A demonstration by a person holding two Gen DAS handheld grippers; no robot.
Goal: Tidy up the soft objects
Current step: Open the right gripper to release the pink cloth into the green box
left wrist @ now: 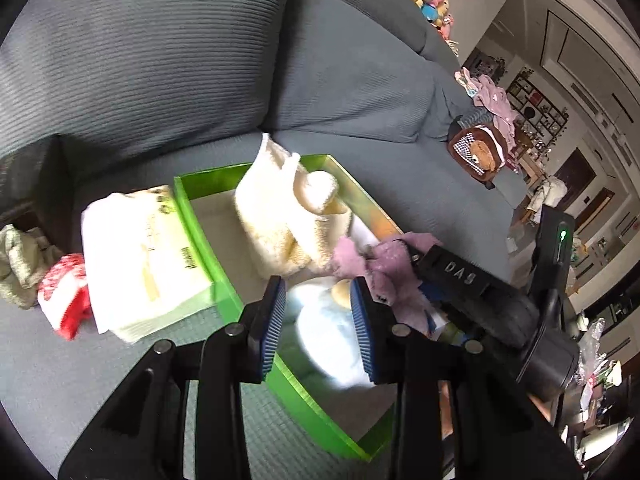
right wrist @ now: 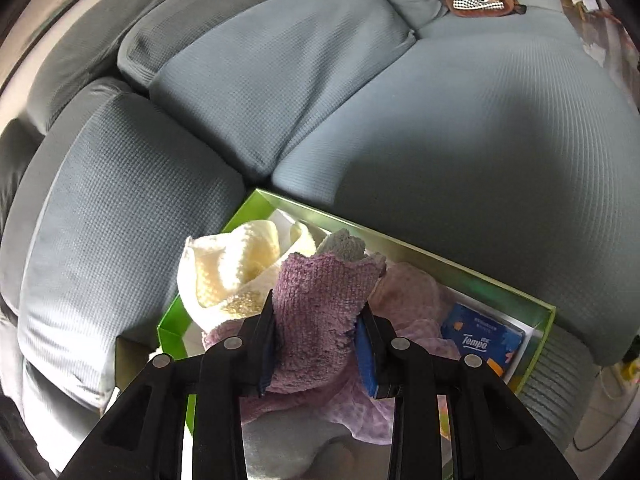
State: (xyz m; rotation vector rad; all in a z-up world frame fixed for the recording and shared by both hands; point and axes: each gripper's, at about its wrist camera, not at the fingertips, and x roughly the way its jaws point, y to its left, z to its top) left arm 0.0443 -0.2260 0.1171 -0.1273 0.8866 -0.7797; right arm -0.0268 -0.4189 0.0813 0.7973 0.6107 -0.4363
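Two soft items matter most in the left wrist view: a cream knitted piece (left wrist: 288, 216) slumped upright inside the green box (left wrist: 224, 280) on the grey sofa (left wrist: 160, 60), and a pale blue plush (left wrist: 328, 328) lying at the box's near end. The left gripper (left wrist: 320, 320) hangs over that plush with its blue pads (left wrist: 272, 320) parted, one on each side; blur hides whether they touch it, and no squeeze shows. A tissue pack (left wrist: 148, 256) rests against the box's outer wall, with a red and white cloth (left wrist: 66, 292) just beside it. The right gripper (left wrist: 404, 248) shows at the box's far side, a purple towel (left wrist: 384, 272) hanging from it. In the right wrist view, the right gripper (right wrist: 320, 340) pinches that purple towel (right wrist: 320, 312) between its fingers, the bunched fabric filling the gap and standing up over the green box (right wrist: 400, 240). The cream knit (right wrist: 232, 268) leans at the left, and a blue Tempo tissue packet (right wrist: 480, 340) lies in the box's right corner. Judged by its fuzzy drape, the towel is light, limp and compressible, not fragile; a grip on a gathered fold holds best, since a single layer could slip free.
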